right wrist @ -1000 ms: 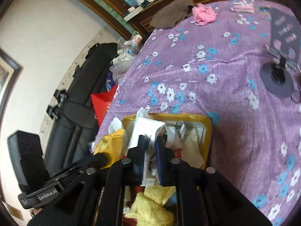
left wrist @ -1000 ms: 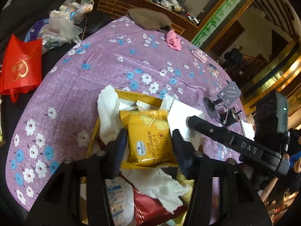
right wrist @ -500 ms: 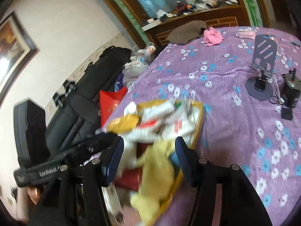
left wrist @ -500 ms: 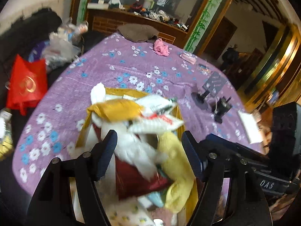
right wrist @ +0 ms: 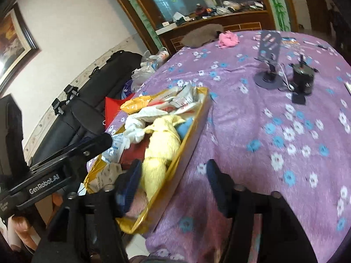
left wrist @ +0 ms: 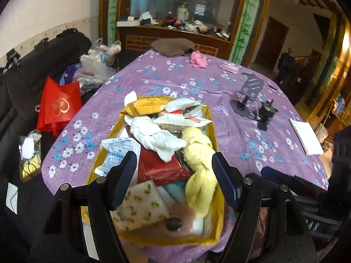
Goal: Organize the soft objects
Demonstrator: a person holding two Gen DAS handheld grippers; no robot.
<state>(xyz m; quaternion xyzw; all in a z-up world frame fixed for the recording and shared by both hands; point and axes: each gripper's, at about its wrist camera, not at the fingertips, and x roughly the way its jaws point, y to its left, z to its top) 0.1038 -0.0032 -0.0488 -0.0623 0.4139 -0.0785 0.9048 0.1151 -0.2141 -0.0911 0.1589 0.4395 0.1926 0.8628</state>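
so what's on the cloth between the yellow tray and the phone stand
Nothing: between the yellow tray and the phone stand there is only bare purple floral tablecloth, seen in both wrist views.

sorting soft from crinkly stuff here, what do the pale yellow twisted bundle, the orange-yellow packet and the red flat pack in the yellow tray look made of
Pale yellow twisted bundle: looks like soft knitted or terry cloth, matte, with fuzzy ribbing.
Orange-yellow packet: probably plastic or foil film, glossy with sharp creases.
Red flat pack: likely shiny plastic wrap, since light glints on it.
Yellow tray: seems glossy card or foil; uncertain.
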